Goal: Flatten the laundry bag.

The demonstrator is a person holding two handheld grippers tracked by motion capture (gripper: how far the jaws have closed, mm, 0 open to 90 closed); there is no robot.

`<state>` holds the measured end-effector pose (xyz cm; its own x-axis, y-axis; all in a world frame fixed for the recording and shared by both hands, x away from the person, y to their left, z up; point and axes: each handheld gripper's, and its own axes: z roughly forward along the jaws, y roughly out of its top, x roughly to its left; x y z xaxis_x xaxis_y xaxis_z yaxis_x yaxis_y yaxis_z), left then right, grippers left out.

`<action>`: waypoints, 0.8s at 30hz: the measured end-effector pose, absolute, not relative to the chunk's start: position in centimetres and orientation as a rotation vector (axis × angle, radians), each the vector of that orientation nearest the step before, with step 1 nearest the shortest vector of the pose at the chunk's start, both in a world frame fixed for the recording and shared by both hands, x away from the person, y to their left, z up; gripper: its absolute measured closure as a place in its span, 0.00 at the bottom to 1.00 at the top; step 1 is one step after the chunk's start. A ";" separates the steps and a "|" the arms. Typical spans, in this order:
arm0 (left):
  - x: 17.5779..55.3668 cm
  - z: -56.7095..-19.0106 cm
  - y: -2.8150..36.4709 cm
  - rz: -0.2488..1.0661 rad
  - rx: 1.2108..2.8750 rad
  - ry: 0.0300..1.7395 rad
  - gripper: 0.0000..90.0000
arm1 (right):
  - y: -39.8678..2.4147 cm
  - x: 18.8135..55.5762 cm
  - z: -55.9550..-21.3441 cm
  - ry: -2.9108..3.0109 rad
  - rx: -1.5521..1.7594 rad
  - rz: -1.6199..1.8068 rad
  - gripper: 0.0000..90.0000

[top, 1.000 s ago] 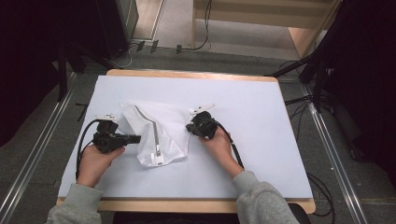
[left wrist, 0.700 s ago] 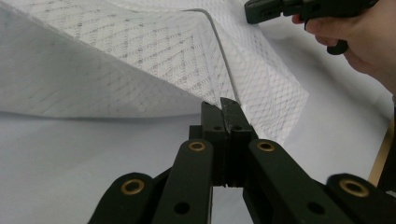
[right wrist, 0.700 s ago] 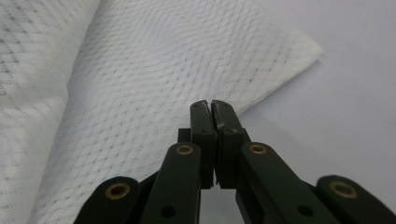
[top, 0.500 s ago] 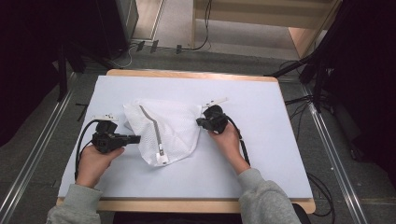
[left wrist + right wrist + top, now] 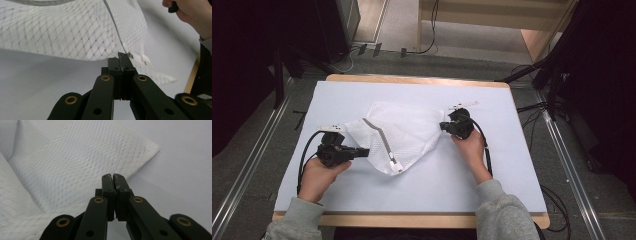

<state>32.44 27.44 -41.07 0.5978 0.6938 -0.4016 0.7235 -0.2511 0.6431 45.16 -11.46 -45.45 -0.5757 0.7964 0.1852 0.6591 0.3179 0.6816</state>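
Observation:
A white mesh bag (image 5: 407, 130) with a grey zipper (image 5: 379, 137) lies spread on the white-covered table (image 5: 422, 187). My left gripper (image 5: 366, 150) is shut on the bag's left edge. In the left gripper view the jaws (image 5: 122, 56) are pressed together at the mesh bag (image 5: 62, 32) edge, beside the zipper's pull (image 5: 136, 56). My right gripper (image 5: 443, 126) is shut on the bag's right edge. In the right gripper view the closed jaws (image 5: 113, 177) pinch the mesh bag (image 5: 62, 165) hem, short of its corner. The bag is stretched between both grippers.
A small white strip (image 5: 464, 105) lies on the table behind the right gripper. The wooden table edge (image 5: 412, 79) shows at the back. Cables (image 5: 557, 200) and metal rails (image 5: 247, 175) run along the floor on both sides.
My right gripper has moved to the right with the bag's edge, pulling the bag wider and flatter. The left gripper has stayed in place.

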 end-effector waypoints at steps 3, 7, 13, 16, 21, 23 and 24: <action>31.8 -41.2 26.5 -0.060 2.012 1.102 1.00 | -12.4 45.4 -45.6 2.378 1.370 1.097 1.00; 30.7 -41.6 25.1 -0.092 2.051 1.065 1.00 | -13.0 45.6 -45.8 2.365 1.388 1.077 1.00; 29.8 -42.1 24.4 -0.103 2.093 1.053 0.89 | -12.9 45.6 -46.0 2.390 1.388 1.067 0.95; 29.6 -41.4 25.2 -0.076 2.079 1.041 0.83 | -13.1 45.3 -45.4 2.382 1.371 1.096 0.88; 30.1 -40.2 27.1 -0.021 2.007 1.069 0.70 | -13.5 42.9 -43.1 2.379 1.270 1.186 0.82; 30.2 -40.1 27.3 -0.014 2.005 1.080 0.68 | -13.6 42.5 -42.9 2.391 1.251 1.191 0.81; 30.4 -40.1 27.5 -0.001 2.005 1.086 0.67 | -13.5 42.0 -42.9 2.401 1.243 1.192 0.80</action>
